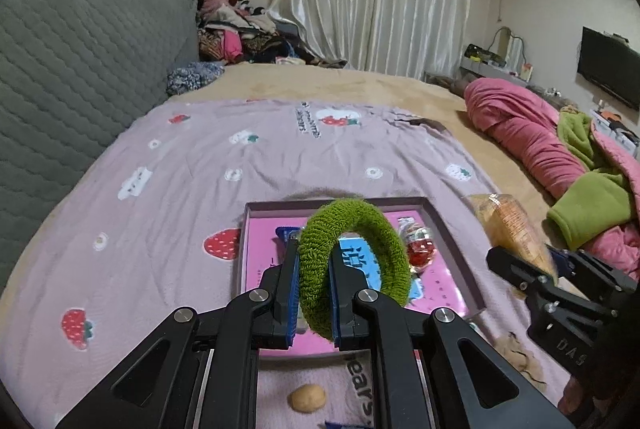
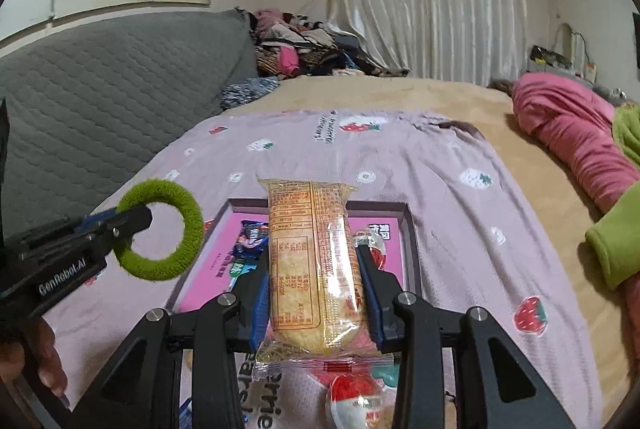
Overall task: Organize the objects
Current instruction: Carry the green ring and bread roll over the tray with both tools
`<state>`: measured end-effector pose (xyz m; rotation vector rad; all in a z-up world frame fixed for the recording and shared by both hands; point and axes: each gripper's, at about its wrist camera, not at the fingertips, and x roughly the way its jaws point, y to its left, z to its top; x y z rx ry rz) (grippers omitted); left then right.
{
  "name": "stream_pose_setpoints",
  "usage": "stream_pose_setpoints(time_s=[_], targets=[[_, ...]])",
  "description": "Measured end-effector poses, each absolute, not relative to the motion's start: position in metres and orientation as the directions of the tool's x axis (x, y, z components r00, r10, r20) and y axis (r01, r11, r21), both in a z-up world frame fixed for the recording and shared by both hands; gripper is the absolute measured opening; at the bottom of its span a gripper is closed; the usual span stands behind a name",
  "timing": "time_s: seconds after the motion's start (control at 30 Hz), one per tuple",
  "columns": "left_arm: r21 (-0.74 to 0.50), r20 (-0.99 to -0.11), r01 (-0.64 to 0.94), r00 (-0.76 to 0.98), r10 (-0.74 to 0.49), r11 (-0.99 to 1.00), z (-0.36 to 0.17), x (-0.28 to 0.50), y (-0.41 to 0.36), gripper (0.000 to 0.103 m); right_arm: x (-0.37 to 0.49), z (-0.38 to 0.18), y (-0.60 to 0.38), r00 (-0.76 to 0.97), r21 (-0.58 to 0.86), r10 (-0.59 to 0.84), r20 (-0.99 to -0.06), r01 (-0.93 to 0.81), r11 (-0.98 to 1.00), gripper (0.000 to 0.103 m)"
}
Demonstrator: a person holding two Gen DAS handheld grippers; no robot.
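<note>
My left gripper (image 1: 315, 253) is shut on a fuzzy green ring (image 1: 360, 225), which stands upright above a shallow box with a pink bottom (image 1: 336, 203). In the right wrist view the same left gripper (image 2: 140, 219) holds the green ring (image 2: 188, 225) just left of the box (image 2: 376, 207). My right gripper (image 2: 314, 261) is shut on a long yellow snack packet (image 2: 308, 261) over the box's near half. In the left wrist view the right gripper (image 1: 520, 269) and its snack packet (image 1: 508, 225) hang beside the box's right rim. A blue packet (image 2: 250, 241) and a red wrapped sweet (image 1: 420, 249) lie in the box.
The box rests on a lilac strawberry-print sheet (image 1: 180, 189) on a bed. A small tan lump (image 1: 306, 398) and a red-and-white wrapped sweet (image 2: 352, 401) lie near the front. A pink and green blanket pile (image 1: 532, 133) is at the right, a grey quilted headboard (image 1: 80, 69) at the left.
</note>
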<state>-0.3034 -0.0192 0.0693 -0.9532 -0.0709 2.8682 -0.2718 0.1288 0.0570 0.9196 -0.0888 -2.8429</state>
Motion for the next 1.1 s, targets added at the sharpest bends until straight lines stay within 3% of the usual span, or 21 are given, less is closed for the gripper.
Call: stream_pose_setpoints(time_s=[0.27,0.57,1.1], targets=[[-0.117,-0.602,-0.065,-0.789,0.123,-0.991,0.013,-0.33,-0.028,0.012,-0.295,0.028,0.129,-0.801,0.137,-0.163,-0.576,0.102,-0.985,0.039],[-0.141,-0.653,-0.084,-0.741,0.157,-0.986,-0.037,-0.354,-0.033,0.012,-0.319,-0.019,0.124,-0.751,0.084,-0.144,-0.645,0.117,-0.99,0.039],[-0.126,-0.713,-0.063,-0.688,0.135,-0.99,-0.071,-0.367,-0.035,0.012,-0.344,-0.062,0.114,-0.675,0.025,-0.1,-0.731,0.12,-0.992,0.039]])
